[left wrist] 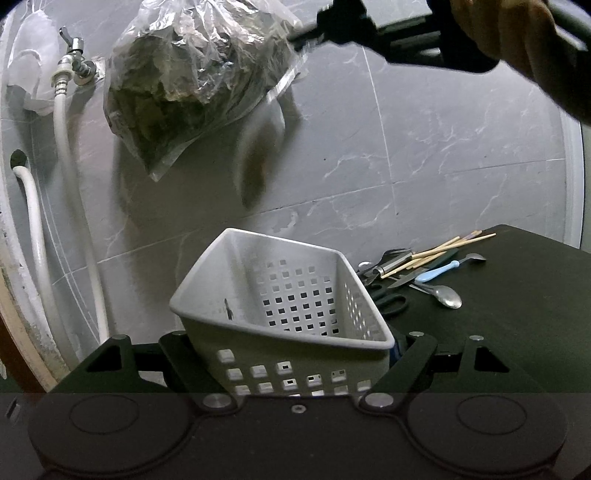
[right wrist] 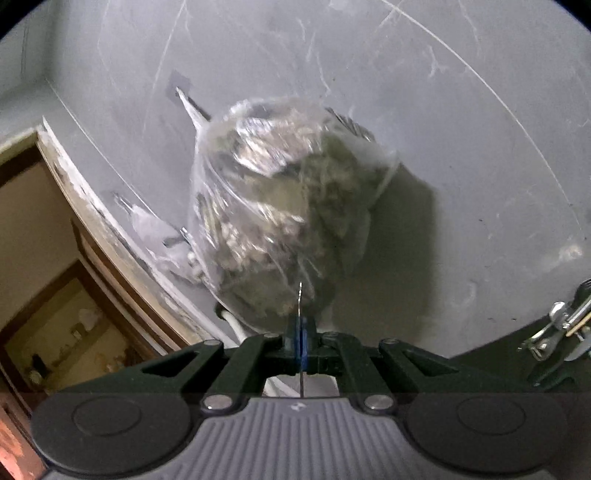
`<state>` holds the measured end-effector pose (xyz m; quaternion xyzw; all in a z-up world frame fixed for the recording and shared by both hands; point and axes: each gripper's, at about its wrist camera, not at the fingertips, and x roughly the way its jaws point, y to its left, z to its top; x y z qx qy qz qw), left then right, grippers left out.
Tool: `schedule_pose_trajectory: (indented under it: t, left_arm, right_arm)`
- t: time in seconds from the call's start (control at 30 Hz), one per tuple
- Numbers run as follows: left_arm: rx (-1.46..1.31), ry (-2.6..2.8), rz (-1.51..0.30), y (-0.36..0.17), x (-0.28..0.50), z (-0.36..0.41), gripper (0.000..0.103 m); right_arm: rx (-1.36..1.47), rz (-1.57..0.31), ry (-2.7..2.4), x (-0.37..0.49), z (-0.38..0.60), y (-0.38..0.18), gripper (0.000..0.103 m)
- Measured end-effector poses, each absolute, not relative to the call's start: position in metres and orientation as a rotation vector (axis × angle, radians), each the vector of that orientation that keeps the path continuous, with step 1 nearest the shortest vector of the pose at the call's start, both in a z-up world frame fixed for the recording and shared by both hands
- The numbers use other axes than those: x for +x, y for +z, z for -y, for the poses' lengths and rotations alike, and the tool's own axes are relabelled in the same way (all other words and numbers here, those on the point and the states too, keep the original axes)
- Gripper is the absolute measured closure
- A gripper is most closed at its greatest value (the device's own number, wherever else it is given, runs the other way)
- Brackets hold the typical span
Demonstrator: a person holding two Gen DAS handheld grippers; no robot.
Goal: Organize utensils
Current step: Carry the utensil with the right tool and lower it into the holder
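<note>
A grey marbled tile wall (left wrist: pixel 424 147) fills the background of both views. On it, a white hose (left wrist: pixel 62 155) drops from a metal tap (left wrist: pixel 75 51) at the upper left of the left wrist view. A clear plastic bag (left wrist: pixel 192 85) stuffed with dark green-brown matter hangs in front of the wall; it also fills the centre of the right wrist view.

A dark table (left wrist: pixel 517 314) carries the task's things. The grey perforated basket (left wrist: pixel 288 295) is the biggest of them. It sits tilted at the table's near left edge, and the left gripper (left wrist: pixel 295 354) holds it: its two black fingers press on the basket's outer walls, one on each side.

Behind the basket, toward the table's far edge, lies the pile of utensils (left wrist: pixel 424 269). It holds wooden chopsticks (left wrist: pixel 443 247), black scissors (left wrist: pixel 391 301), a blue-handled spoon (left wrist: pixel 443 271) and a metal spoon (left wrist: pixel 447 295), the last one nearest the viewer.

The right gripper (right wrist: pixel 301 343) is raised in front of the wall, above the table, with a person's hand (left wrist: pixel 509 33) around its handle at the upper right of the left wrist view. Its jaws are closed on a thin metal utensil (right wrist: pixel 300 299), seen edge-on between the blue pads; what kind it is cannot be told.
</note>
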<state>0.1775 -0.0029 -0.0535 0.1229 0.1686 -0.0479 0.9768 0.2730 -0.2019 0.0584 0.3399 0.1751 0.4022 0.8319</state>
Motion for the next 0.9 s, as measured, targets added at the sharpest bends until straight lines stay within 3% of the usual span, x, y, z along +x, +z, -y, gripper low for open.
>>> schedule_pose_trajectory:
  t: [0.4, 0.53, 0.6, 0.63, 0.67, 0.77, 0.83, 0.9]
  left_arm:
    - [0.248, -0.093, -0.338, -0.055, 0.181, 0.003, 0.022]
    - [0.249, -0.093, -0.338, -0.055, 0.181, 0.003, 0.022]
    - [0.248, -0.093, -0.340, -0.055, 0.182, 0.003, 0.022]
    - [0.248, -0.092, -0.340, -0.056, 0.182, 0.004, 0.022]
    - [0.249, -0.091, -0.341, -0.056, 0.182, 0.005, 0.022]
    - [0.249, -0.085, -0.344, -0.056, 0.183, 0.006, 0.022]
    - [0.248, -0.081, -0.345, -0.055, 0.183, 0.007, 0.022]
    - [0.248, -0.076, -0.347, -0.055, 0.184, 0.008, 0.022]
  right_arm:
    - [0.354, -0.445, 0.796, 0.259, 0.150, 0.037, 0.101]
    - [0.246, -0.482, 0.786, 0.258, 0.134, 0.026, 0.093]
    - [0.206, -0.501, 0.783, 0.257, 0.129, 0.022, 0.074]
    - [0.198, -0.508, 0.781, 0.257, 0.128, 0.021, 0.056]
    - [0.193, -0.511, 0.777, 0.257, 0.128, 0.019, 0.049]
    - [0.214, -0.502, 0.780, 0.256, 0.135, 0.019, 0.042]
    - [0.227, -0.483, 0.765, 0.254, 0.143, 0.021, 0.027]
    - [0.236, -0.461, 0.738, 0.252, 0.153, 0.024, 0.019]
